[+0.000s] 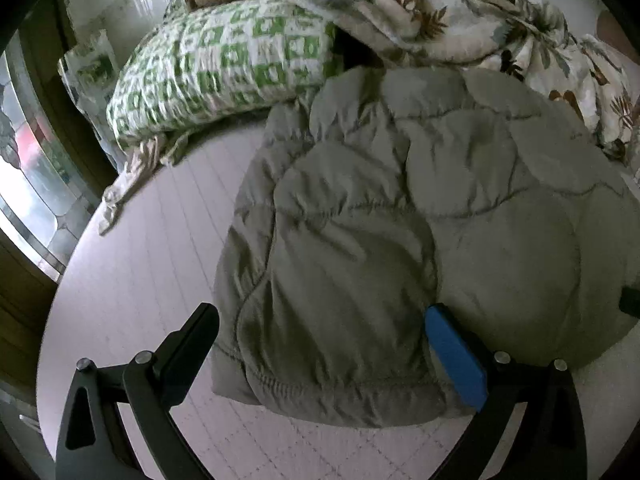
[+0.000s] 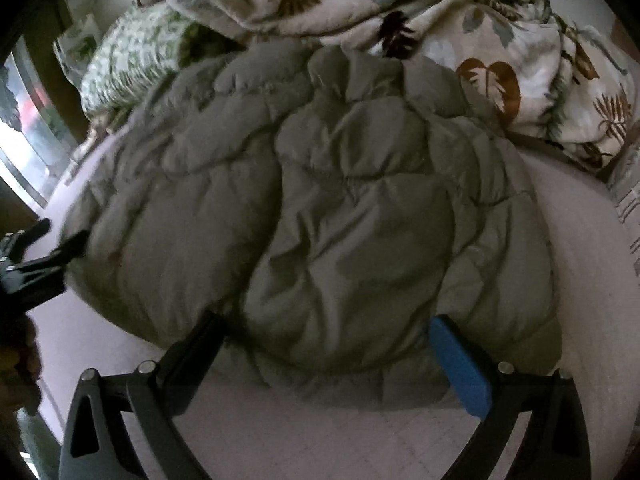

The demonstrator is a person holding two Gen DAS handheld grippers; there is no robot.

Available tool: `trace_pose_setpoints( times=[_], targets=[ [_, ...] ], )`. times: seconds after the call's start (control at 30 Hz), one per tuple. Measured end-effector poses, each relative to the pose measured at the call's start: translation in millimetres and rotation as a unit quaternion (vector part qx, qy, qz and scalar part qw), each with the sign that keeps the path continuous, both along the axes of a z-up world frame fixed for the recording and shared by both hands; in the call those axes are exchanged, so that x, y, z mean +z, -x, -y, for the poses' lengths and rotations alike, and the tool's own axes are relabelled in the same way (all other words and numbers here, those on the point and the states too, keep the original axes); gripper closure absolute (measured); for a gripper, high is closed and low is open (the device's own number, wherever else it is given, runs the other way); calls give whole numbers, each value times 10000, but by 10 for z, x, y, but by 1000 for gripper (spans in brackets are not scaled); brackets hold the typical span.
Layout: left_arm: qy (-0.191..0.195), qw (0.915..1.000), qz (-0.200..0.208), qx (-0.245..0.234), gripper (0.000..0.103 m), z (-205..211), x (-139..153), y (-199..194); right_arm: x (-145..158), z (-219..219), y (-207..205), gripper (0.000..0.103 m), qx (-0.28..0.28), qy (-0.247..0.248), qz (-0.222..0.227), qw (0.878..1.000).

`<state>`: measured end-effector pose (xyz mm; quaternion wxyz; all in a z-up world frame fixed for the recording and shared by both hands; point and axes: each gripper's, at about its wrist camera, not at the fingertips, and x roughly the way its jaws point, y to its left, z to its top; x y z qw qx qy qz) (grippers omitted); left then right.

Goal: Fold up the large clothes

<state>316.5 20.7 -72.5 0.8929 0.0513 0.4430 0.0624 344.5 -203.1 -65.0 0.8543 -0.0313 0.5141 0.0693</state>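
Both tongs, left tongs (image 1: 320,344) and right tongs (image 2: 326,346), gape wide, empty, straddling the grey puffer jacket's (image 1: 400,220) near hem at lower frame.

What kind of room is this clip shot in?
Most likely a bedroom: a quilted grey jacket lies on a bed's pale sheet, beside a green-patterned pillow and a crumpled leaf-print duvet.

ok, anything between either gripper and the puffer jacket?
Nothing visible. Both the left gripper and right gripper are open at the grey puffer jacket's near hem. The floral blanket and green pillow lie beyond it.
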Motion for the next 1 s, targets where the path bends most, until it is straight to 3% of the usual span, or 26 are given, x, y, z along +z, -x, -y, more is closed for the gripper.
trace_pose_setpoints(
  times=[0.13,0.37,0.53,0.7,1.0],
  targets=[
    [337,9994,-25,18,0,-86,-71,-32,-122,-66,-94,0,17,157,-35,9999],
    [225,9997,46,-13,0,-53,-97,-23,-246,-73,-230,0,24,214,-29,9998],
    [240,9997,-17,34,0,-61,-73,-5,-136,-49,-38,0,54,130,122,9998],
    [235,9996,-127,106,0,-53,-18,27,58,49,136,0,27,-341,237,9991],
    [79,9998,-195,45,0,-54,149,257,357,272,445,0,-187,-238,371,9989]
  ],
)
